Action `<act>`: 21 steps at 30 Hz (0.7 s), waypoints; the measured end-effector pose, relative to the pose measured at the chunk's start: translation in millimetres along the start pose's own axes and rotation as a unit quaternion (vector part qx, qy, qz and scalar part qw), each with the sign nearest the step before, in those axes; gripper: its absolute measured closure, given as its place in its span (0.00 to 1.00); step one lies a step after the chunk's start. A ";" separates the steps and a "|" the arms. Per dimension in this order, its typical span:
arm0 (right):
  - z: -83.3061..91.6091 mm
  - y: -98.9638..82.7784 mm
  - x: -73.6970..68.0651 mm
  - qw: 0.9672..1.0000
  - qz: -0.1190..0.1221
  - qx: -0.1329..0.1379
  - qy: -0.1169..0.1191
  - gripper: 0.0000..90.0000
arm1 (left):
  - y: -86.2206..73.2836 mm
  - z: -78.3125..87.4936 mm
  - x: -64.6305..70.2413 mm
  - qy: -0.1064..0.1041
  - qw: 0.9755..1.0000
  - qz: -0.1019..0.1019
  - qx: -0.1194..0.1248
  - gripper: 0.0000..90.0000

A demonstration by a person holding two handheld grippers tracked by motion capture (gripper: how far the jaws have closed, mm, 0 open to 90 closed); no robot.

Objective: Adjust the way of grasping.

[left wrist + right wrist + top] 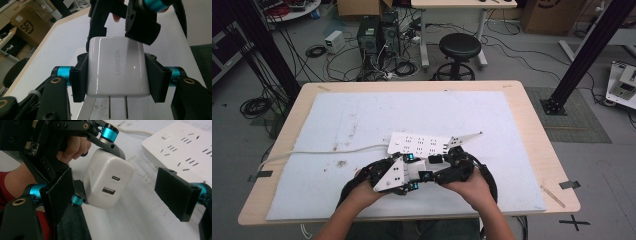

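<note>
Charger block (117, 67) sits centre frame in the left gripper view, my left gripper (117, 75) clamped across its flat sides, prongs pointing toward the bottom edge. My right gripper (120, 192) has its jaws wide apart around the port end. I judge it light, rigid and glossy-slick, so broad flat faces suit gripping best; the power strip (419, 144) lies just beyond.

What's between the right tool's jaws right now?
In the right gripper view, the white charger, clamped by the left tool, sits inside the open right tool, apart from both jaws.
</note>
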State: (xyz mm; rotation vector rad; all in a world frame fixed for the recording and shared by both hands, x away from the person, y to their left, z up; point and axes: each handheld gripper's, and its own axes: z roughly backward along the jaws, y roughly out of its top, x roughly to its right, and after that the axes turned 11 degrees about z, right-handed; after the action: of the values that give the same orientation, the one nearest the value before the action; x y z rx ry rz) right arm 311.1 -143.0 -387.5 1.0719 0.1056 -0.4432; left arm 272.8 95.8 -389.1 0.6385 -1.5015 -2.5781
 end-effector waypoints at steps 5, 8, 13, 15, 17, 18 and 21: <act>-4.4 -3.7 -0.4 1.000 -0.014 0.009 0.015 0.19 | 2.4 -1.0 8.4 0.021 0.999 -0.017 0.024 0.47; -6.2 -4.5 -0.8 1.000 -0.018 0.012 0.018 0.21 | 2.7 -1.9 9.9 0.020 0.999 -0.022 0.025 0.47; -9.5 -5.8 -0.9 0.999 -0.017 0.026 0.043 0.35 | 2.9 -2.7 13.4 0.019 0.999 -0.030 0.026 0.47; -9.2 -6.2 -1.2 0.998 -0.022 0.029 0.048 0.41 | 2.7 -3.0 14.3 0.023 0.999 -0.033 0.029 0.47; -9.3 -6.9 -1.1 0.998 -0.022 0.030 0.055 0.45 | 2.6 -2.9 14.5 0.022 0.999 -0.032 0.028 0.47; -9.6 -7.2 -0.9 0.998 -0.023 0.031 0.055 0.47 | 2.5 -3.0 14.3 0.024 0.999 -0.032 0.029 0.47; -9.9 -7.6 -0.6 0.998 -0.022 0.032 0.056 0.49 | 2.7 -2.3 13.7 0.023 0.999 -0.033 0.029 0.47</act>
State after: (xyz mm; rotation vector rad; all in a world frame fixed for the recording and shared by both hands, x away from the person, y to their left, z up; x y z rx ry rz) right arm 308.9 -137.2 -398.4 1.1588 0.2159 -0.4284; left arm 260.9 88.7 -392.0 0.7611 -1.5732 -2.5571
